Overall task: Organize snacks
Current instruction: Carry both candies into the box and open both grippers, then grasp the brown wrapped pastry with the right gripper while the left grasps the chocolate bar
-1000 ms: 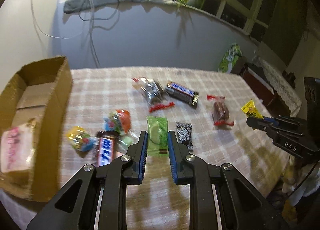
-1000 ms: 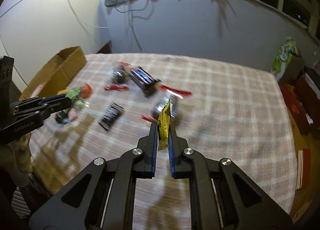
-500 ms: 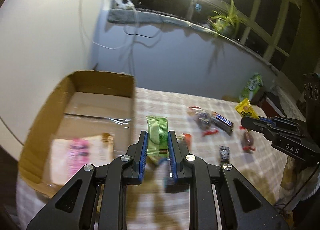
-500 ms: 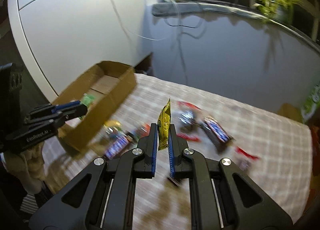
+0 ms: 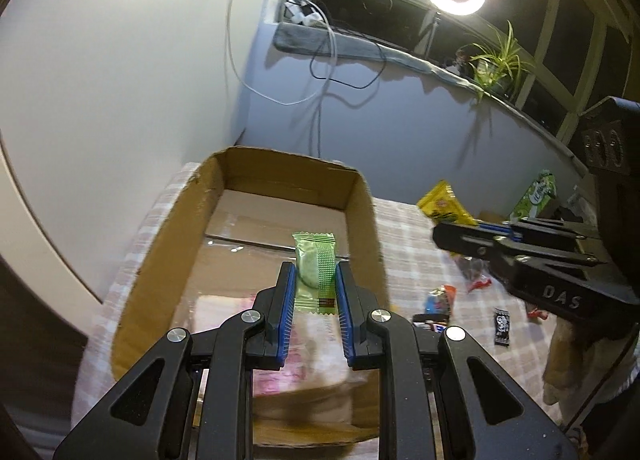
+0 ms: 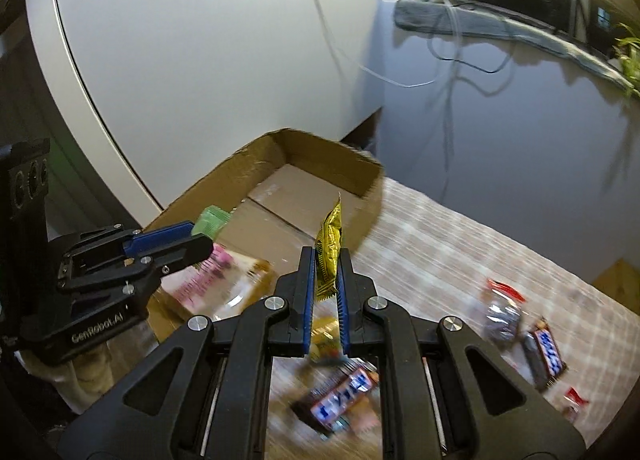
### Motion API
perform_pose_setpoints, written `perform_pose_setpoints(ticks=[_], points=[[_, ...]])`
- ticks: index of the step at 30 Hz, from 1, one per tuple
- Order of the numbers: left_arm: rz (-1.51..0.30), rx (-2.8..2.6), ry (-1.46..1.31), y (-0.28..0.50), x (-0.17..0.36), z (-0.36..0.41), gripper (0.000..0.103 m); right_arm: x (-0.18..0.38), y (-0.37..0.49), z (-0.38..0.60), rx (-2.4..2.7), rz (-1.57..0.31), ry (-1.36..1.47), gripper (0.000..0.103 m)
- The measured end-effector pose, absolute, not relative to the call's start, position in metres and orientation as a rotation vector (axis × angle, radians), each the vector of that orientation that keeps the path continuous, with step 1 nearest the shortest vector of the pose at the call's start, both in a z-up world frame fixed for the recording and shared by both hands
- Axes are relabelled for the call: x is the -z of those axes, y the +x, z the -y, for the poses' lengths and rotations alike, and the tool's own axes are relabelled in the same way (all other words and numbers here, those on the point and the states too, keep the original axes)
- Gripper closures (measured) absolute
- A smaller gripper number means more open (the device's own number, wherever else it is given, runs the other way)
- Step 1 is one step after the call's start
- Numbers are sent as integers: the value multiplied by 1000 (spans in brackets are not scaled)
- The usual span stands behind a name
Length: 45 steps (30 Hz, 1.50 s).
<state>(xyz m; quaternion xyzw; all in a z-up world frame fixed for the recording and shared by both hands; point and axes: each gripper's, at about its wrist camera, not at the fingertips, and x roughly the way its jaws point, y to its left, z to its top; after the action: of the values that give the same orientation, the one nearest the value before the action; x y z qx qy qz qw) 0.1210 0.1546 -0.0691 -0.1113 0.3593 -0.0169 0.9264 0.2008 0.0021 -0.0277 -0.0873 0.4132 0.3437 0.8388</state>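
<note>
An open brown cardboard box (image 5: 362, 196) sits at the far left of the checked tablecloth (image 6: 460, 256), with a pink-printed clear packet (image 6: 208, 280) lying inside. Loose on the cloth lie a blue-and-brown chocolate bar (image 6: 340, 396) and a small black sachet (image 5: 501, 326). The left gripper (image 5: 315, 284), tilted downward above the box, clamps a green snack packet (image 5: 316, 272). The right gripper (image 6: 325, 260), just beside the box's right wall, pinches a yellow foil sachet (image 6: 330, 248) upright.
</note>
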Motion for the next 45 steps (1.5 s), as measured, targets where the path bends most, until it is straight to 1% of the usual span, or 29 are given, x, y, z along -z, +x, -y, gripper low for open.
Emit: perform_pose_setpoints(ticks=[10,17,18,19,20,21,22,23,25,27,29,37,38,39,41,45], points=[[-746,20,-251,124,76,-171,84,49,209,-45,-773,-915,-215,93],[-753,17,-251,124,77,-173,83,53,211,-52,-788,-926,-222,93],[-753,16,-251,125,78,-173,83,53,211,-53,-786,-925,-222,90],[-752,16,-250,124,77,-173,83,52,211,-52,-785,-923,-223,84],[-754,15,-247,124,77,-173,81,52,210,-51,-780,-917,-224,66],[-754,12,-245,124,77,-173,77,50,210,-50,-770,-905,-223,44],[-753,8,-245,124,77,-173,70,48,208,-49,-763,-891,-221,42],[-751,3,-249,123,76,-174,66,46,208,-47,-751,-879,-222,41],[-750,-1,-254,122,76,-176,66,43,209,-44,-762,-882,-209,40],[-748,-5,-258,120,74,-177,66,41,209,-41,-750,-876,-201,31],[-746,-5,-259,119,73,-178,66,38,209,-38,-740,-864,-200,28],[-728,1,-255,110,63,-171,66,29,202,-17,-703,-848,-194,27],[-726,5,-253,109,62,-169,66,26,201,-12,-697,-844,-186,24],[-723,10,-251,108,61,-166,66,24,200,-6,-690,-839,-177,19],[-719,23,-248,105,59,-161,66,18,196,9,-665,-818,-167,13],[-717,63,-244,101,55,-145,66,9,187,39,-623,-796,-173,12]])
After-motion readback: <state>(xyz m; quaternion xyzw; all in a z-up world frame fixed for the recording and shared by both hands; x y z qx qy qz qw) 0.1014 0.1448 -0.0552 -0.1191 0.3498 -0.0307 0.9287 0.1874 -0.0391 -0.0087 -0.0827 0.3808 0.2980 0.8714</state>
